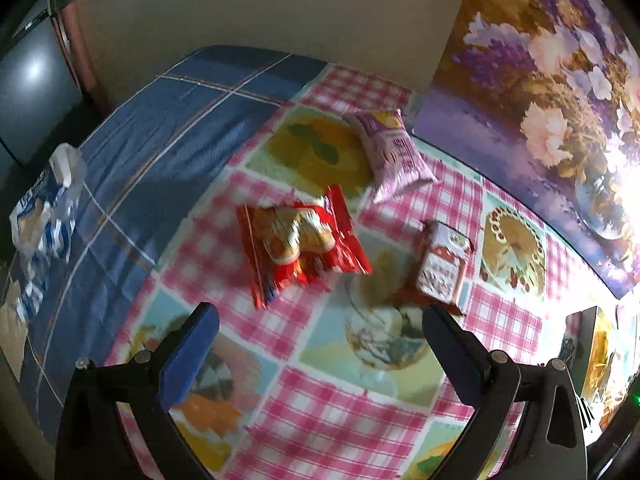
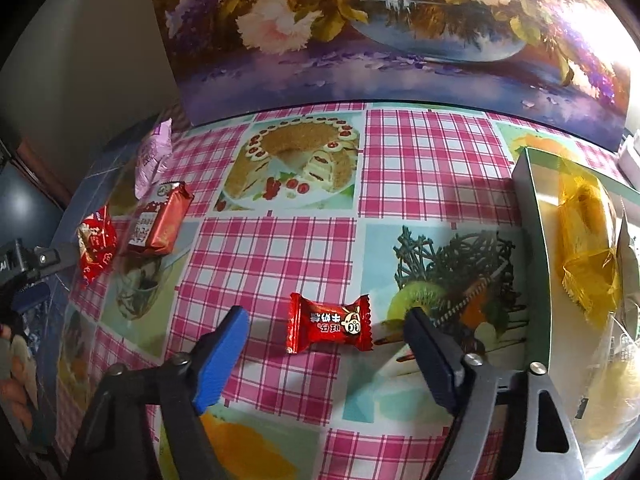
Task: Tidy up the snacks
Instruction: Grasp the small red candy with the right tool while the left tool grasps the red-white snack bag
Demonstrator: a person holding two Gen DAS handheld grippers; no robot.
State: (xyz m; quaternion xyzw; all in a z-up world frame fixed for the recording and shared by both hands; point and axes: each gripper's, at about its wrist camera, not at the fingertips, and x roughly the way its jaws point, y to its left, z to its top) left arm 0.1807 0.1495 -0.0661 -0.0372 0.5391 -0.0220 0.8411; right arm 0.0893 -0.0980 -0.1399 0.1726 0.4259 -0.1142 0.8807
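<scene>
In the left wrist view, my left gripper [image 1: 320,316] is open and empty above the checked tablecloth [image 1: 320,412]. Just ahead lie a red biscuit packet [image 1: 300,244], a brown-red wrapped cake [image 1: 440,268] and a pink pouch [image 1: 394,152]. In the right wrist view, my right gripper [image 2: 326,320] is open, with a small red candy [image 2: 330,324] lying on the cloth between its fingertips. The same red packet [image 2: 96,244], brown-red cake [image 2: 160,220] and pink pouch [image 2: 152,156] lie at far left. A box [image 2: 532,216] at right holds a yellow-wrapped snack [image 2: 588,248].
A flower painting [image 2: 380,40] leans along the table's back edge. A blue plaid cloth [image 1: 160,120] covers the left side, with a blue-white tissue pack [image 1: 44,220] near its edge. The left gripper's body [image 2: 24,268] shows at the far left of the right wrist view.
</scene>
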